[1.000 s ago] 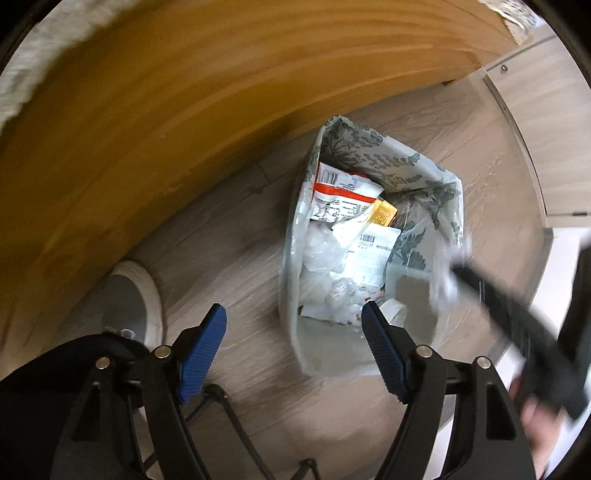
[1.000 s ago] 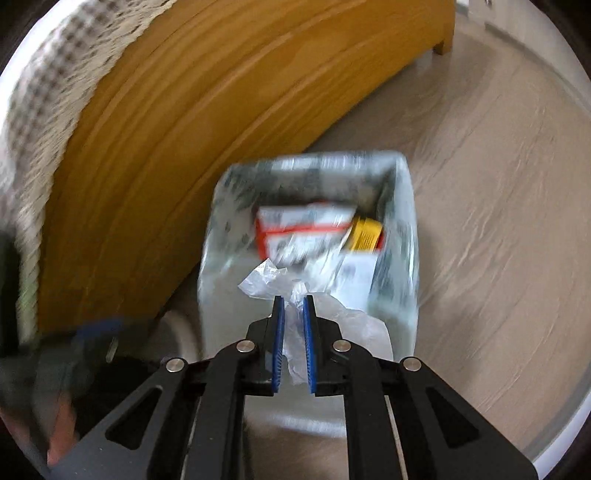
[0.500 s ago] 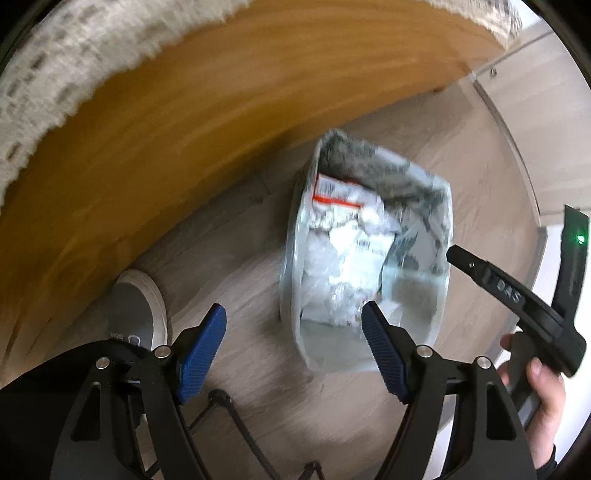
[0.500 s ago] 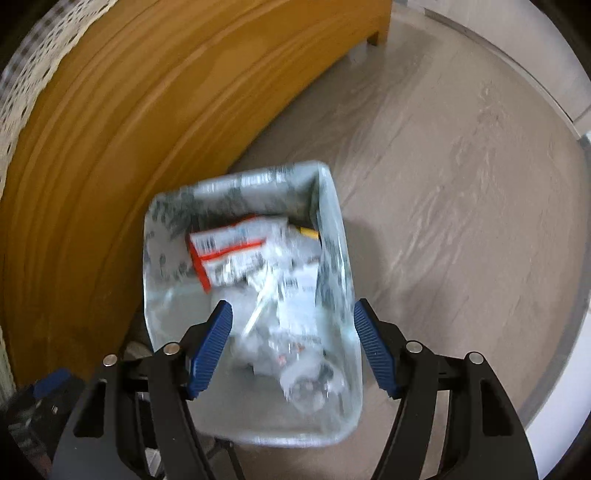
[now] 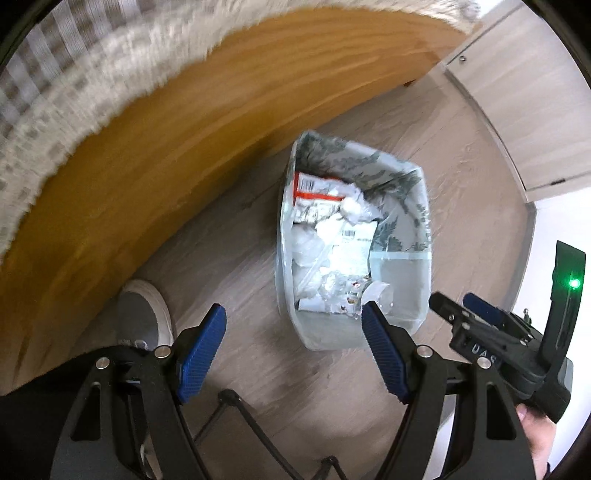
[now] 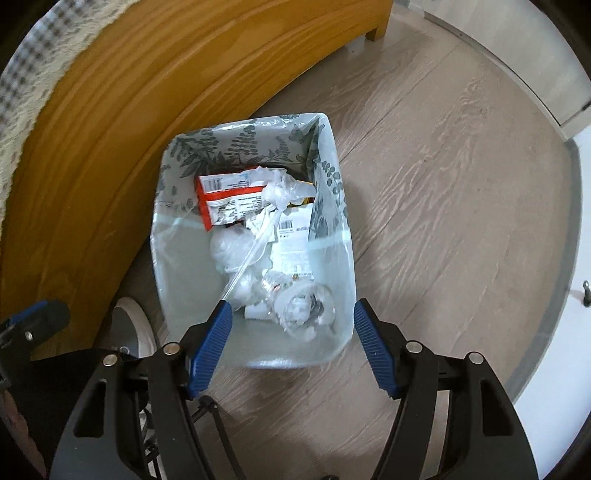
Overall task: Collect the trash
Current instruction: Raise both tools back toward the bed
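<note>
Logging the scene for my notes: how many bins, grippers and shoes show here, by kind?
Bin: 1
Grippers: 2, the left gripper and the right gripper
Shoe: 1
Total: 4

A long honey-coloured wooden bed frame (image 6: 122, 122) is curving across the ten o'clock side, its square foot (image 6: 376, 31) standing at twelve o'clock. A cream knitted blanket (image 5: 74, 110) is draping over its upper edge. Pale grey wood-grain floorboards (image 6: 443, 192) are spreading toward three o'clock. A grey, white-soled shoe (image 5: 146, 314) is resting at eight o'clock.
</note>
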The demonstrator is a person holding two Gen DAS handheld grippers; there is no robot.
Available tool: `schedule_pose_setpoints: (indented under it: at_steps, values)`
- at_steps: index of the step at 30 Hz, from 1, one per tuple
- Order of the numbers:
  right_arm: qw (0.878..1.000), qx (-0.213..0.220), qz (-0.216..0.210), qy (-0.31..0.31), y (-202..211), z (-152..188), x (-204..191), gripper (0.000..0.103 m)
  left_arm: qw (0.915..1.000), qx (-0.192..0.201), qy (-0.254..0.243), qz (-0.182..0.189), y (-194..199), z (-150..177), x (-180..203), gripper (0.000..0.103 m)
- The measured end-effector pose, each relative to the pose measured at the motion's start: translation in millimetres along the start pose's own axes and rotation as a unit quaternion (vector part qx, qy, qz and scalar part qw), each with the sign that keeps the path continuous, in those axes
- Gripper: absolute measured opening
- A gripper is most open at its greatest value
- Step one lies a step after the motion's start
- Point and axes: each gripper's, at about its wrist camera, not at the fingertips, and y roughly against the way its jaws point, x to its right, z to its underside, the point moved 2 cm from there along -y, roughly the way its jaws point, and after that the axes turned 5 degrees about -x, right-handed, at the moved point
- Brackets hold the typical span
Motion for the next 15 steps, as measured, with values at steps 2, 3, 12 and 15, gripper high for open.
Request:
schedule_pose_setpoints:
  at_steps: [2,3,12,15]
  values:
    - [1.0,0.011,0.001,0.004,13,8,-4,0.066,0.9992,0.035,-0.01,-0.013,18,2,2,0.073]
    - [1.0,0.016,0.004,0.011,19,11,-7,0.066,0.9984,0.054,-0.009,-0.016,28,3,0,0.073]
    - [0.988,0.125,0.003,0.088,126,7,-48,0.069,0.9792,0.198,-0.011,0.044,153,29,-30,0.073]
    - [0.979,0.162,0.004,0.122,162,-5,-80,0.074,0.9711,0.236,-0.01,0.032,199,38,-65,0.073]
